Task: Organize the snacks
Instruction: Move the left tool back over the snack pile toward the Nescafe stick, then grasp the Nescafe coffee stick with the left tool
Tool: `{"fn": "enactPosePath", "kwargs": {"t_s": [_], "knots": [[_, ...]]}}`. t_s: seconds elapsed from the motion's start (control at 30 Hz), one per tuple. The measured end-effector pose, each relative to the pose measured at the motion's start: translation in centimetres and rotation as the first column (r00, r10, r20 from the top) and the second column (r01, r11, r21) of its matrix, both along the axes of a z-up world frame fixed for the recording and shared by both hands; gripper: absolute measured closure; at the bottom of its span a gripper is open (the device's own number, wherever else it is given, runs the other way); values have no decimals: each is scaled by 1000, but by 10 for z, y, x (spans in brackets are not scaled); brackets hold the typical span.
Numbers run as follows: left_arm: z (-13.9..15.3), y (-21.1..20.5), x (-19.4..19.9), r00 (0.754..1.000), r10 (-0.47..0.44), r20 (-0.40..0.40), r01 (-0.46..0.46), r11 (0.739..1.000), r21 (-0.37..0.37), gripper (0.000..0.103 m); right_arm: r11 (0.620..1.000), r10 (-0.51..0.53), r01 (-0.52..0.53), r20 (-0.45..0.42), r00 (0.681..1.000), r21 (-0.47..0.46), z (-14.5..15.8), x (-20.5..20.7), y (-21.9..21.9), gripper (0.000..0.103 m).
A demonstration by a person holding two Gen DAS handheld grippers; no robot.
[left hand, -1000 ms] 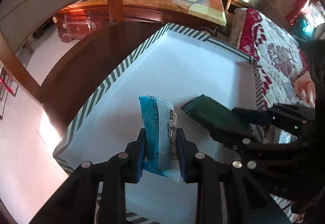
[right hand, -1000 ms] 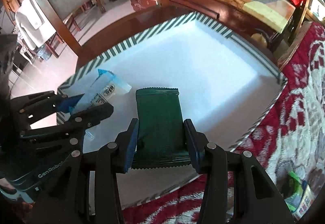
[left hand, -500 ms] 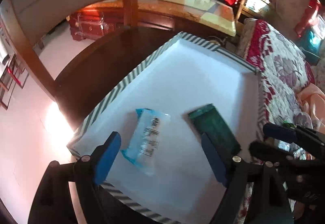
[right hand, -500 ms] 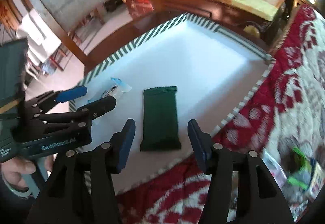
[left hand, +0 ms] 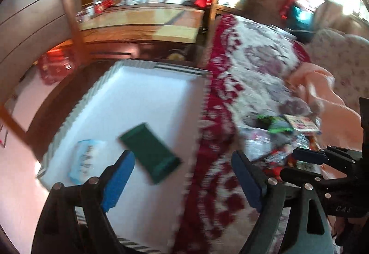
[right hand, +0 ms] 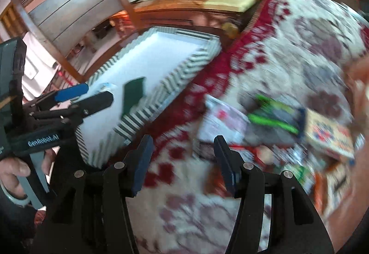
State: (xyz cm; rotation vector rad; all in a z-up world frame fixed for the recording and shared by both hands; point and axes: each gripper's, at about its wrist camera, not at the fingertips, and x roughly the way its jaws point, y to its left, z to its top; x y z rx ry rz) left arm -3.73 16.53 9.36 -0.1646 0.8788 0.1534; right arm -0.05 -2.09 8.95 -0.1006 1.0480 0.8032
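Observation:
A dark green packet [left hand: 150, 150] and a blue-and-white packet [left hand: 86, 157] lie flat in a white box with a striped rim [left hand: 177, 69]. My left gripper [left hand: 180, 157] hovers over the box's near right edge; its jaws are opening and nothing is between them. In the right wrist view my right gripper [right hand: 183, 141] stands open and bare over the red floral bedspread [right hand: 288, 35], beside a blurred pile of snack packets [right hand: 276, 115]. The green packet [right hand: 133, 95] and my left gripper [right hand: 96, 92] show at the left there.
The box [right hand: 150, 62] sits on a dark wooden seat against the bed's edge. A wooden chair back [right hand: 69, 0] and a long wooden counter [left hand: 138, 21] stand behind it. A person's hand [right hand: 13, 168] holds the left gripper's handle. Both views are motion-blurred.
Both grippers let go of their packets, which now lie in the box. Both opened, lifted and swung right toward the bedspread and the snack pile.

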Motion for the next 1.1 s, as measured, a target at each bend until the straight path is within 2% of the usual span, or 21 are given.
{"fn": "enactPosePath", "kwargs": {"t_s": [0.13,0.27,0.37,0.43,0.5,0.7,0.87,1.0,1.07,1.1], "knots": [[0,-37,11,991,-130,-6,131,991,23,15,997,-68,68,-6,998,-23,-7,-5,-45,48],[-6,-76,20,964,-265,-30,266,962,62,15,990,-137,136,-26,990,-31,-17,-5,-80,48],[-11,-105,29,927,-372,-51,375,922,95,15,984,-178,177,-42,983,-34,-21,-3,-98,48],[-15,-122,36,887,-455,-72,461,881,105,15,982,-188,186,-39,981,-33,-20,-4,-106,48],[-20,-133,43,858,-504,-94,512,851,117,15,980,-199,198,-37,979,-28,-19,-3,-112,48],[-39,-146,65,797,-577,-180,594,802,64,16,975,-223,223,-46,974,-6,-17,-1,-121,48],[-55,-153,77,755,-610,-241,636,770,41,36,974,-226,227,-62,972,-2,-21,2,-123,48],[-57,-159,81,737,-631,-242,654,756,23,49,972,-236,236,-75,969,-10,-25,6,-127,48],[-58,-160,83,732,-635,-248,656,754,7,72,971,-240,240,-82,967,-11,-27,8,-128,48],[-58,-160,83,730,-637,-249,657,754,-1,75,970,-243,243,-84,967,-11,-28,8,-129,48]]}}
